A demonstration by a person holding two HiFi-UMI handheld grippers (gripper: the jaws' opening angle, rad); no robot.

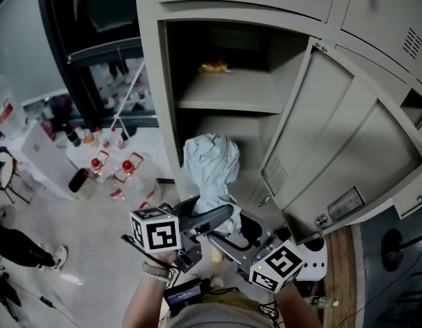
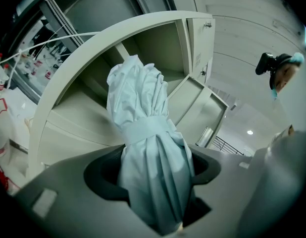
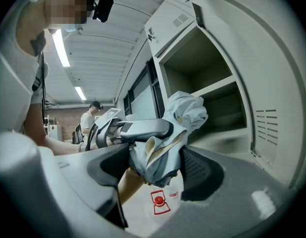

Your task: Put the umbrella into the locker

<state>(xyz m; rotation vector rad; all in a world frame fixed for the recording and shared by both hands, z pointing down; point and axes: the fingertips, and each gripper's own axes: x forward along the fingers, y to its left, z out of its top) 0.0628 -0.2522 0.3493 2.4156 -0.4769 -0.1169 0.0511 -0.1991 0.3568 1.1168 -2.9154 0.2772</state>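
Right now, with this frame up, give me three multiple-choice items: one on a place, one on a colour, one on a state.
1. Where does the yellowish scrap lie?
A. on the shelf in the locker
B. on the floor
C. on a table

2. What colour is the umbrella?
A. red
B. pale blue
C. black

3. The locker's door is:
A. shut
B. open
C. missing

1 A: it sits on the shelf inside.
2 B: its folded cloth is pale blue in every view.
3 B: it stands swung out to the right, baring the inside.
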